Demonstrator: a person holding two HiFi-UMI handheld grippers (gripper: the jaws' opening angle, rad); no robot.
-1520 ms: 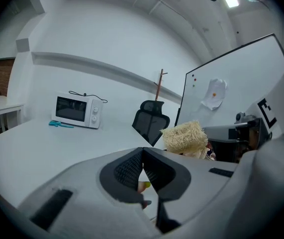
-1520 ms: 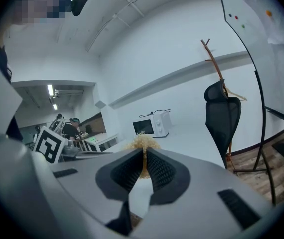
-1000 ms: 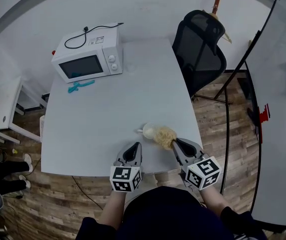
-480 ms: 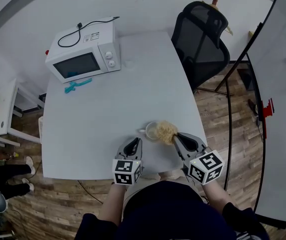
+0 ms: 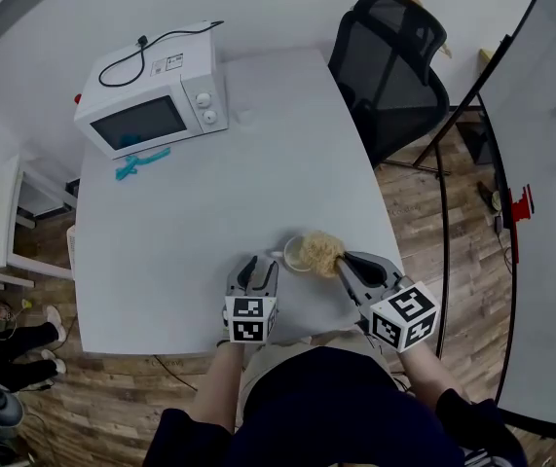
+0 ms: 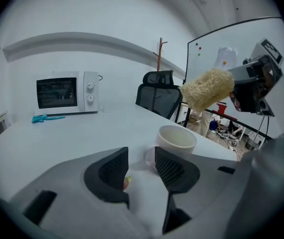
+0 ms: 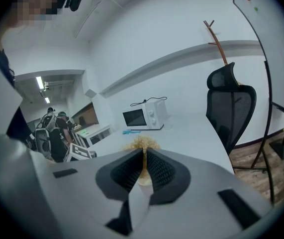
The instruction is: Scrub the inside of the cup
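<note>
**A:** In the head view, where does the cup (image 5: 297,253) sit against the two tools?

**B:** It stands upright on the table (image 5: 190,193), mouth up. It is just ahead of the left gripper (image 5: 255,270) and a little to the right of its tips. The right gripper (image 5: 352,264) points in from the cup's other side with a tan fibrous scrubber (image 5: 323,254) at its tips. The scrubber overlaps the cup's right rim.

**A:** And the left gripper view?

**B:** Those jaws stand apart, having just been opening, and the pads press on nothing. The cup's handle (image 6: 149,156) shows in the gap just beyond the tips. The cup's body sits just past the right-hand jaw. The scrubber hangs up and to the right of the jaws, above the cup's mouth and clear of the rim.

**A:** The right gripper view?

**B:** Its jaws are nearly together, clamped on a thin part of the scrubber, and the tuft sticks out past the tips. I can't clearly make out the cup there.

**A:** So what does the coming move turn on?

**B:** The cup's axis is vertical, so I judge the scrubber has to go straight down into the mouth. The right hand is the one placed for that. The left is nearer the handle, and would probably need to ease forward and close on it to steady the cup.
</note>
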